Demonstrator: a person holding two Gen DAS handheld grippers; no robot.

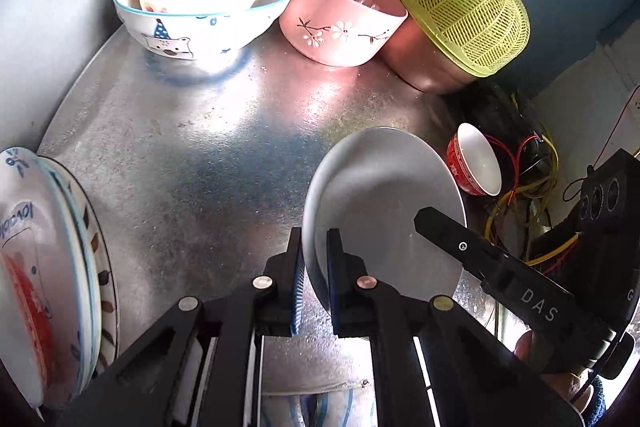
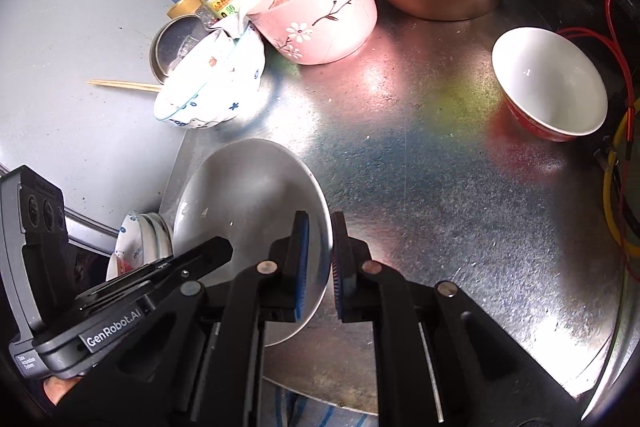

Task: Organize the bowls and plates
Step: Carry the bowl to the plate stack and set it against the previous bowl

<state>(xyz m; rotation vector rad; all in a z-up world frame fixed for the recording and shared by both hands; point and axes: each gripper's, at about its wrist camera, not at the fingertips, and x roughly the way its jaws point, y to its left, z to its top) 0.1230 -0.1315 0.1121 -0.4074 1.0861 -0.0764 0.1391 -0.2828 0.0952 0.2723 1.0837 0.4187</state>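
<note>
Both tongs are closed on the rim of the same grey plate [image 1: 384,203]: the left tongs [image 1: 316,279] pinch its near-left edge and the right tongs [image 2: 320,263] pinch the opposite edge, so the plate hangs tilted between them, clear of the metal worktop [image 1: 208,155]. The likely destination is the stack of patterned plates [image 1: 48,267] well off to the left of the left tongs. To do this carry well, both hands should travel together at the same pace, since either pulling away would twist the rim out of the pads. Keep the plate low and level it before setting it on the stack. Ahead of the tongs stand the bear bowl [image 1: 200,23] and the pink bowl [image 1: 340,27]; the small red bowl [image 2: 552,87] sits right of the right tongs, well apart from the path.
</note>
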